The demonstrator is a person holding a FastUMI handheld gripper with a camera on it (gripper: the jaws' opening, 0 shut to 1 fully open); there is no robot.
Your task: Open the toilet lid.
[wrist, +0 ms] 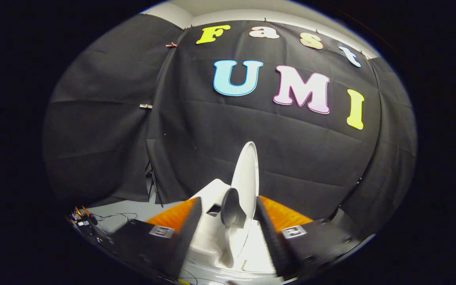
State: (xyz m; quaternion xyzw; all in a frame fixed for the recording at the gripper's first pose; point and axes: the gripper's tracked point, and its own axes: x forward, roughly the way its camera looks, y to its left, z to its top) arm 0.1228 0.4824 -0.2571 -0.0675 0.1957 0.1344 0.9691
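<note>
The hand-held gripper [228, 233] gapes open around the raised glossy white plastic toilet lid [247, 178], which could fall shut if nudged.

The claw [228, 221] has two long flat fingers [186, 225] with ribbed pads on their inner faces, spread apart either side of the toilet lid [246, 178], each base block carrying a small square black-and-white marker [161, 231].
</note>
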